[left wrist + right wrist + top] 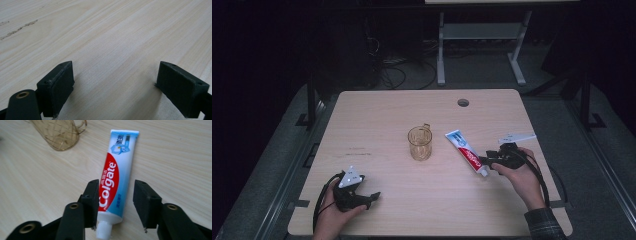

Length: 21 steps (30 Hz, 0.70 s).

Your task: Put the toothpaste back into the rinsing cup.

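Left gripper sits nearest the camera on the worktop, low at the near left edge, jaws spread wide with nothing but bare wood between them; over on the right, the right gripper straddles the cap end of the toothpaste tube, jaws apart, left one looks right up against the tube, right one clear of it; tube lies flat, cap toward the person, tail pointing at the amber glass mug standing mid-worktop just beside it.
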Each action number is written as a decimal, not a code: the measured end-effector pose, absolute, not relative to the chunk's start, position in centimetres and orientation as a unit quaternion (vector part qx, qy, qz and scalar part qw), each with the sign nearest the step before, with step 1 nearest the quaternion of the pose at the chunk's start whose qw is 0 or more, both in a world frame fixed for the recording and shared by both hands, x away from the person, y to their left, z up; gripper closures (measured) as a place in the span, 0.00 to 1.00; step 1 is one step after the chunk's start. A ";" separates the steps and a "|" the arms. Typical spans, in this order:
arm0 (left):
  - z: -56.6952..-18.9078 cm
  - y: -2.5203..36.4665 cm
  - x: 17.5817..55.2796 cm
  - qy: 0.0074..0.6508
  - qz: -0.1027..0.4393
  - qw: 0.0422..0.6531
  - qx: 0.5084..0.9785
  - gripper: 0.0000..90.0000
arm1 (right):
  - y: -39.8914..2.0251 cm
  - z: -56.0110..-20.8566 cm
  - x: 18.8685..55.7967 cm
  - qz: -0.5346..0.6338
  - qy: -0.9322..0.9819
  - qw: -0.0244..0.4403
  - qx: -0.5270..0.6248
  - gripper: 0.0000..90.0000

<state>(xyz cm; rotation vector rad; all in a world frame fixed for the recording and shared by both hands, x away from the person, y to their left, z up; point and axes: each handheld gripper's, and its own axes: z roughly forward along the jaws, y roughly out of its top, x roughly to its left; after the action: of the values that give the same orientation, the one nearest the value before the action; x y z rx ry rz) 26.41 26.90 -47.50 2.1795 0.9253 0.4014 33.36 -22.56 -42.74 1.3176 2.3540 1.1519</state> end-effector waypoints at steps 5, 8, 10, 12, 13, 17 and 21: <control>-47.5 26.9 26.4 0.359 0.156 0.362 0.846 0.14 | -22.0 -42.6 34.2 0.390 0.795 0.111 0.451 0.54; -47.5 26.9 26.4 0.359 0.155 0.362 0.846 0.14 | -21.7 -42.6 34.8 0.388 0.794 0.109 0.456 0.53; -47.5 26.9 26.4 0.359 0.155 0.362 0.846 0.14 | -21.5 -42.5 35.1 0.386 0.795 0.111 0.455 0.53; -47.5 26.9 26.4 0.358 0.155 0.362 0.846 0.14 | -21.3 -42.4 35.6 0.384 0.795 0.116 0.455 0.53; -47.5 26.9 26.4 0.358 0.155 0.362 0.847 0.14 | -21.1 -42.3 35.8 0.386 0.792 0.120 0.457 0.54; -47.5 26.9 26.4 0.358 0.155 0.362 0.847 0.14 | -20.5 -42.3 36.5 0.372 0.795 0.130 0.461 0.54; -47.5 26.9 26.4 0.358 0.155 0.362 0.847 0.14 | -19.9 -42.1 37.1 0.367 0.796 0.129 0.464 0.54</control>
<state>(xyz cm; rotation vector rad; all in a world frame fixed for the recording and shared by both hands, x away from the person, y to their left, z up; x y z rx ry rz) 26.41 26.90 -47.50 2.1802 0.9223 0.3990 37.12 -19.92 -42.13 1.3501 2.3126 1.0662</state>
